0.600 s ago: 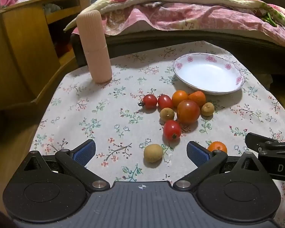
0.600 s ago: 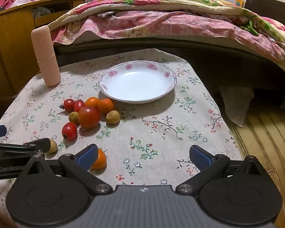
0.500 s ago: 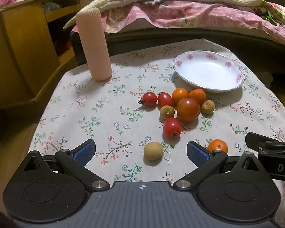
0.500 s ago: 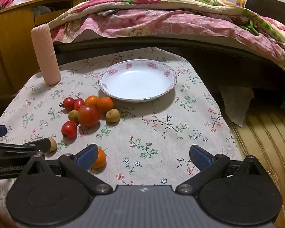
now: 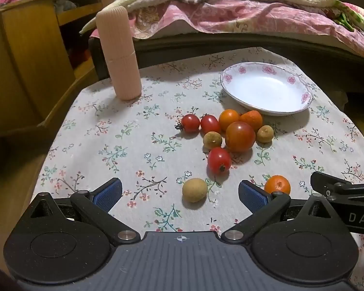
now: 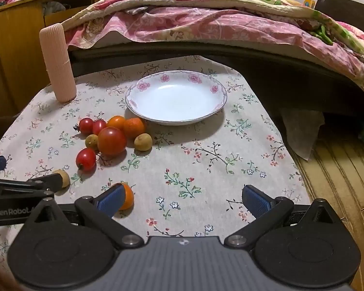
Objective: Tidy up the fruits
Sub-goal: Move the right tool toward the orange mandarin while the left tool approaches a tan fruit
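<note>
While both claws gape, fruits [image 5: 233, 133] lie beside plate [image 5: 301, 108].

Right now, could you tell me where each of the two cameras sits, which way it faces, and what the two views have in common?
Left wrist view: sits on the left gripper, looking forward over the floral table at the fruit cluster, toward the bed; its open blue-padded fingers show, and the right gripper's finger at the right edge.
Right wrist view: sits on the right gripper, facing the plate and the bed; its open fingers show, and the left gripper's finger at the left edge.
Shared: plate, fruit cluster, pink cylinder, bed.
</note>
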The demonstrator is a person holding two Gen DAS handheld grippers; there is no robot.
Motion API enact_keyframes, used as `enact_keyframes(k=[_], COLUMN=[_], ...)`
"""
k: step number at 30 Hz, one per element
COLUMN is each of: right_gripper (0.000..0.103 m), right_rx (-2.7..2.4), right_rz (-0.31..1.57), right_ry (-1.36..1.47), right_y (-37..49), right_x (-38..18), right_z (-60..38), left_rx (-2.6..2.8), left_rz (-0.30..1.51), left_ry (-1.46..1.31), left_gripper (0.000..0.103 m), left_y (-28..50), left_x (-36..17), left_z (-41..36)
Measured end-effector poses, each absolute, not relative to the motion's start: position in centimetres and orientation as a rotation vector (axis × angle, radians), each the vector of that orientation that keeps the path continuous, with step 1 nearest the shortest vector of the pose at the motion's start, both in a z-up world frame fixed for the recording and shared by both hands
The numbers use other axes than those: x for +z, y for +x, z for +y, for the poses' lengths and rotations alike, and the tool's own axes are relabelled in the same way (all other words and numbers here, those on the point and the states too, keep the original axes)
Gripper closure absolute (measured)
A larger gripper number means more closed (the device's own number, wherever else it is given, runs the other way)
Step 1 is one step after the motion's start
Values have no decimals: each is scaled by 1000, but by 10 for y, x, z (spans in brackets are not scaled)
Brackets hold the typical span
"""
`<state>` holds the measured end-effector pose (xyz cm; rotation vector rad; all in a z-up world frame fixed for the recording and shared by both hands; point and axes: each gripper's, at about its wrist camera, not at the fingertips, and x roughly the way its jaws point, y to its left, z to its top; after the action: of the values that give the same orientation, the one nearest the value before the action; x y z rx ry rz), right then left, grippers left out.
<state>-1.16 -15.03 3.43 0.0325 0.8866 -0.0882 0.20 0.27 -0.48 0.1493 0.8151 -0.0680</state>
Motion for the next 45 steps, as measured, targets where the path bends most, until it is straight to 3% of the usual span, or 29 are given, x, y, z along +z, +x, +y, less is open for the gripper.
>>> enact_keyframes(k=[45], right_gripper=[1], right_rx=[-60], right_rz=[916], right_ry=[46], right_y=[-8], right_x=[28], right_z=[-146], left_rx=[-72], left_rz=[852], left_ry=[135], left_gripper=[2], left_y=[4], left_x=[-13], left_z=[9])
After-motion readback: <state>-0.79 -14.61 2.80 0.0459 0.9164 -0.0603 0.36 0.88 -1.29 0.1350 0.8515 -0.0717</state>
